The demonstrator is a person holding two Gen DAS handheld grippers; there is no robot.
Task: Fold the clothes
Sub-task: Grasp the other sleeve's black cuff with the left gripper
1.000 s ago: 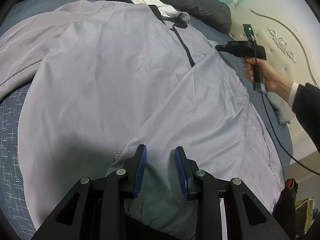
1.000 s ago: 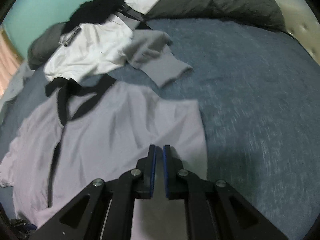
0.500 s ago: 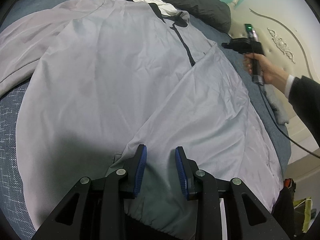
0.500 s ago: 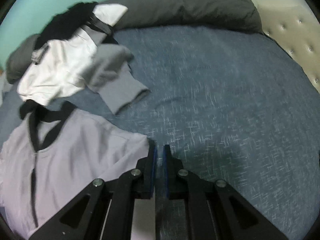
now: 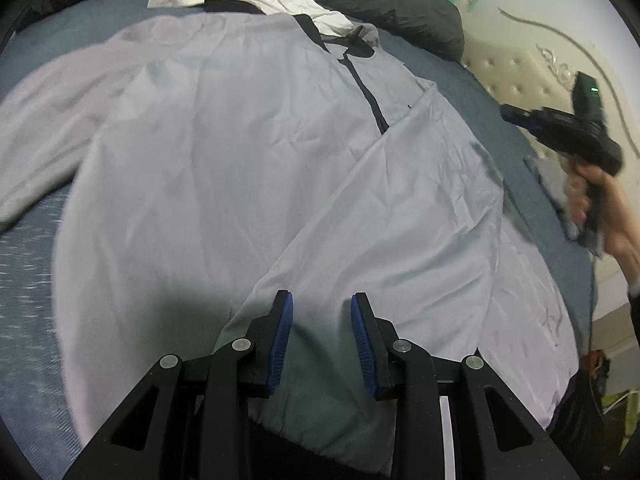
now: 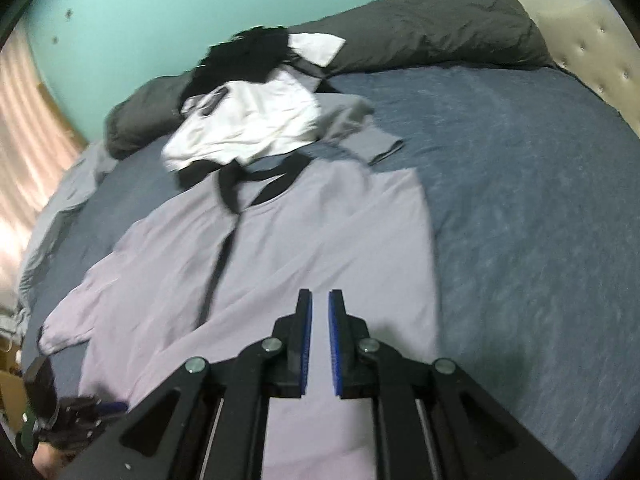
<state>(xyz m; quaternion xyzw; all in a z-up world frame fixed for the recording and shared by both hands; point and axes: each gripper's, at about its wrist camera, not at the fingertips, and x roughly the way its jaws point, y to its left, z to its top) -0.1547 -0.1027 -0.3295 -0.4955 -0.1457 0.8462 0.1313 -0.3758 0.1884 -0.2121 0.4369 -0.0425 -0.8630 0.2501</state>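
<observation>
While the pale grey jacket (image 5: 224, 152) lay spread front-up across the blue bedspread (image 6: 520, 184), the left gripper (image 5: 321, 322) hung just above its lower hem with its blue-padded jaws standing well apart, nothing between them but the cloth seen below. Whether the pads brushed the fabric could not be told. One side panel of the jacket was folded inward over the body, its edge running diagonally from the dark zip (image 5: 370, 100) down toward the hem.

The right gripper (image 6: 319, 320) hovered over the same jacket near its right-hand edge, jaws drawn close with only a narrow slit between the blue pads, and nothing was caught in that slit. In the left wrist view that gripper (image 5: 516, 114) showed at the far right, held clear of the garment in the person's hand (image 5: 612, 216).

Beyond the black collar (image 6: 256, 176) lay a white garment (image 6: 248, 124), with a black one (image 6: 244, 60) heaped at its far end, against dark pillows (image 6: 432, 32). A tufted cream headboard (image 5: 516, 72) stood at the side.
</observation>
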